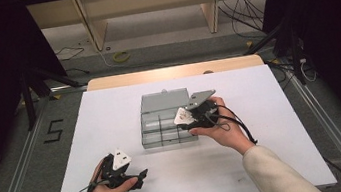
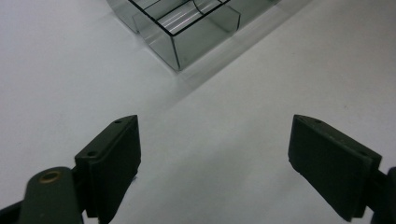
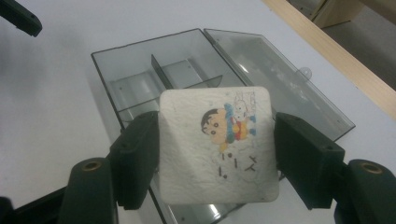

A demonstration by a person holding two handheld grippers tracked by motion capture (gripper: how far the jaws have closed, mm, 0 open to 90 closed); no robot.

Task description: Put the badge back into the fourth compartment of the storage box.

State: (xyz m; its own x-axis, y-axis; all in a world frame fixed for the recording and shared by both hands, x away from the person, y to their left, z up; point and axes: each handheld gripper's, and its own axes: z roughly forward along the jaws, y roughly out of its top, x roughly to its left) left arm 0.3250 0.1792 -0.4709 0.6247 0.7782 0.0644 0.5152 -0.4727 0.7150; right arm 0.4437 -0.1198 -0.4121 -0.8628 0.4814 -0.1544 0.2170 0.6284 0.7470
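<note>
One cartoon-printed packet [image 3: 217, 144], lettering unreadable

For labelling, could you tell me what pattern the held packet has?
White packet with cartoon print; right gripper view.

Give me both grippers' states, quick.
Left gripper: open, empty, over the white table.
Right gripper: shut on the white cartoon-printed square, above the clear compartment box.
</note>
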